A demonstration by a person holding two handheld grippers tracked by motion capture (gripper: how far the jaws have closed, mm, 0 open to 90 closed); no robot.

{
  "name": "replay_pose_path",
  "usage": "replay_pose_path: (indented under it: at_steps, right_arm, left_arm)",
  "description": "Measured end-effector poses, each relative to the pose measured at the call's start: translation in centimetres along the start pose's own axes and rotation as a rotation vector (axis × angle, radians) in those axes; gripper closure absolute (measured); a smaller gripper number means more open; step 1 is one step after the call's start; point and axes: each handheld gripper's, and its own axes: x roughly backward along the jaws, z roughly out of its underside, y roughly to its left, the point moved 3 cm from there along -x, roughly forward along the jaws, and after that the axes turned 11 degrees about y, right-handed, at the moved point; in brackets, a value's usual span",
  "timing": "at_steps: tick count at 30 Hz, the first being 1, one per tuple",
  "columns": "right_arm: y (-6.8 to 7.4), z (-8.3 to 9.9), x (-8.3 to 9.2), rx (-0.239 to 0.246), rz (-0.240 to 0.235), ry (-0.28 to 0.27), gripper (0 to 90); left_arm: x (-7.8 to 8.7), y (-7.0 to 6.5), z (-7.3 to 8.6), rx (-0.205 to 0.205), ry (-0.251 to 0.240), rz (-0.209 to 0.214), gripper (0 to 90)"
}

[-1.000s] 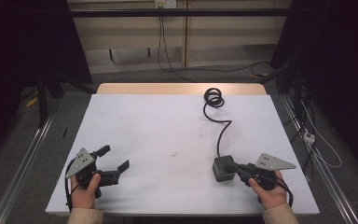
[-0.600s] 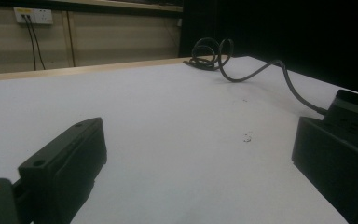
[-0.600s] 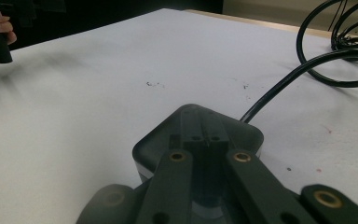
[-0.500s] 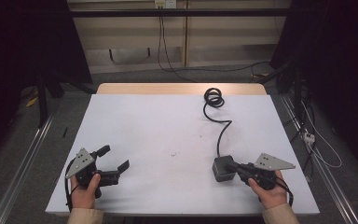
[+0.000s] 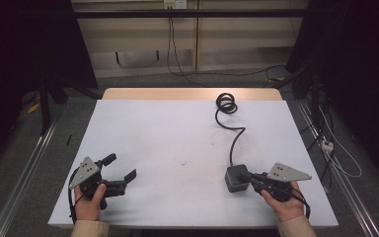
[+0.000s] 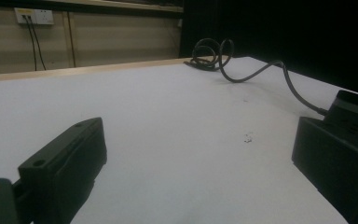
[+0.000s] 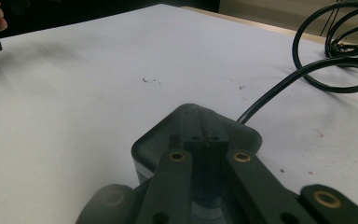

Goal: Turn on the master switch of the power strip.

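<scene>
A dark grey power adapter lies at the near right of the white table. Its black cable runs away to a coil near the far edge. My right gripper is shut, and its tips rest on top of the adapter; I see nothing pinched between them. At the near left my left gripper stands open just above the table with nothing between its fingers. The left gripper view shows the adapter and cable at its right.
The table has a wooden strip along its far edge. Metal rails run along the floor on both sides, and loose cables lie on the floor at the right. A wall socket sits behind the table.
</scene>
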Motion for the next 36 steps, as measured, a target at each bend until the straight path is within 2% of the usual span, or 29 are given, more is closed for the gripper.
replay_pose_path:
  at_steps: [15, 36]
  right_arm:
    - [0.26, -0.03, 0.17, 0.020, -0.007, 0.007, 90.0]
    - [0.26, 0.18, 0.12, -0.001, -0.019, 0.005, 90.0]
  left_arm:
    - [0.03, 0.05, -0.01, -0.001, 0.000, -0.002, 2.7]
    - [0.06, -0.04, 0.00, 0.001, -0.003, -0.003, 2.7]
